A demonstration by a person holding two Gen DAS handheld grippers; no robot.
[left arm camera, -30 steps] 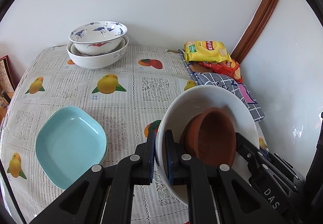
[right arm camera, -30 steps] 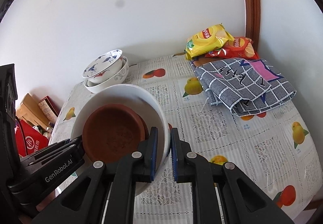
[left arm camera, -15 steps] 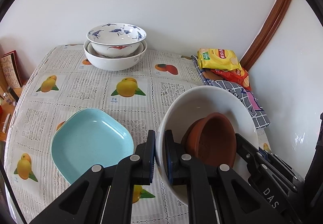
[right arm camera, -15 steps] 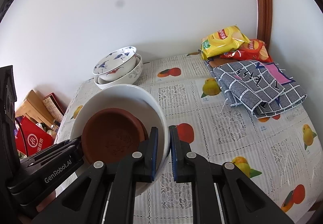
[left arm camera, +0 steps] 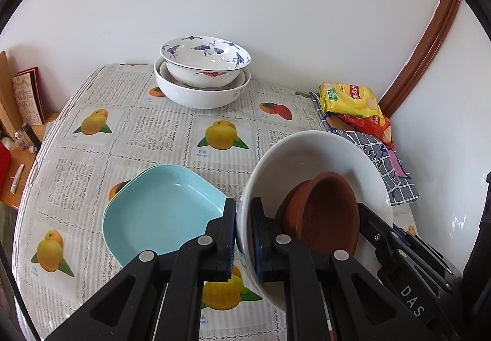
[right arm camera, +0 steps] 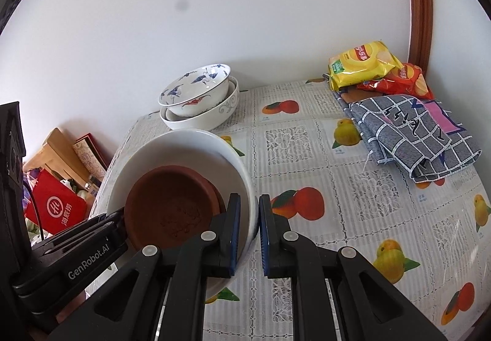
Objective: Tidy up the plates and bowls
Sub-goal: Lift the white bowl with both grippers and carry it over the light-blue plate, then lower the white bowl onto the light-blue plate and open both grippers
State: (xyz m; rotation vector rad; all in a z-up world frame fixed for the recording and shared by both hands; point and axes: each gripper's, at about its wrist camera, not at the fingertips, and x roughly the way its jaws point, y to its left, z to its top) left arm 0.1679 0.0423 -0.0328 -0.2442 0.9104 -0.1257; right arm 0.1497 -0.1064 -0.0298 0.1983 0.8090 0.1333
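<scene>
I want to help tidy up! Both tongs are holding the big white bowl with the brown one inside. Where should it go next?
Probably carry the white bowl toward the stacked bowls at the back. The left tongs and right tongs each pinch its rim, it is tilted, and the brown bowl inside has slid low, so level it first.

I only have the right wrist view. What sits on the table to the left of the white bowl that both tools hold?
Observer: A light blue square plate lies flat on the table, close beside the white bowl.
Operator: Anything in it?
Observer: No, it is empty.
Operator: How does the left tool grip?
Observer: The left tool clamps the bowl's near rim, one finger inside, one outside.
</scene>
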